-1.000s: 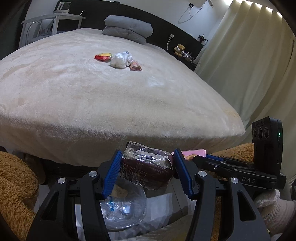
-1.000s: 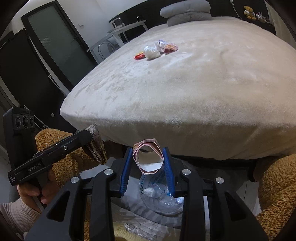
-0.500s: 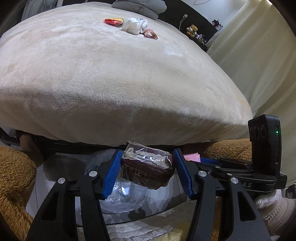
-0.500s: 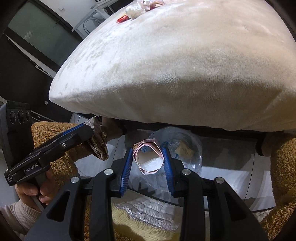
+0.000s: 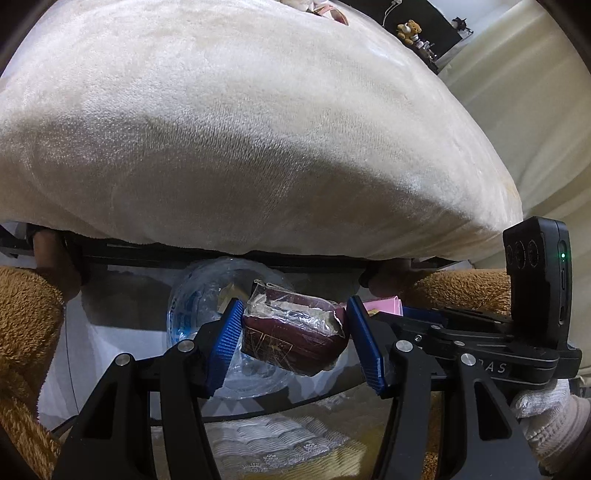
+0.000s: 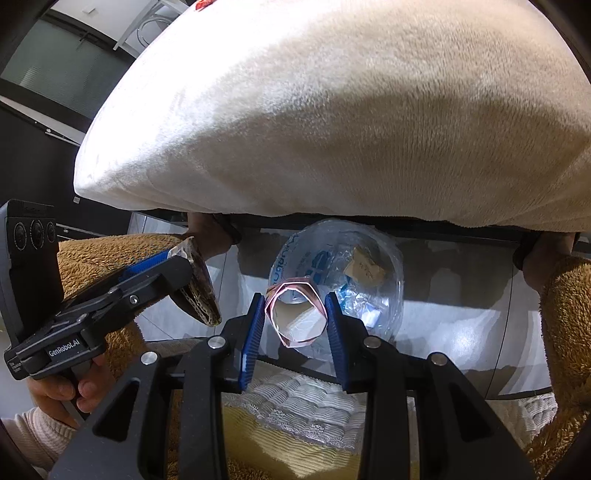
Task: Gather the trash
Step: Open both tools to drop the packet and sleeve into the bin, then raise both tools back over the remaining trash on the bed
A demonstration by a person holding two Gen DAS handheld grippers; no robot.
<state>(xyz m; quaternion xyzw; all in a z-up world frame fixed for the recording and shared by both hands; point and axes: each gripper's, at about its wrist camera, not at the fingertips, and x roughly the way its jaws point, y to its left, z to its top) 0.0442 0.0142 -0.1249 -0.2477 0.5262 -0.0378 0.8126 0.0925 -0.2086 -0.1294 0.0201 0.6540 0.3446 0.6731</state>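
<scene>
My left gripper is shut on a dark red wrapper with crinkled clear foil; it also shows in the right wrist view. My right gripper is shut on a squashed pink carton, open end toward the camera; its pink edge shows in the left wrist view. Both are held above a clear plastic bag with trash inside, on the floor below the bed's edge; it also shows in the left wrist view. More trash lies far off on the bed.
The cream-blanketed bed fills the upper view, its dark frame just behind the bag. Brown fuzzy cushions flank both sides. A quilted yellow and white mat lies below the grippers. Curtains hang at right.
Both grippers have tilted downward and moved forward over the clear bag, still holding their items. The bed top and its trash slid up out of view.
</scene>
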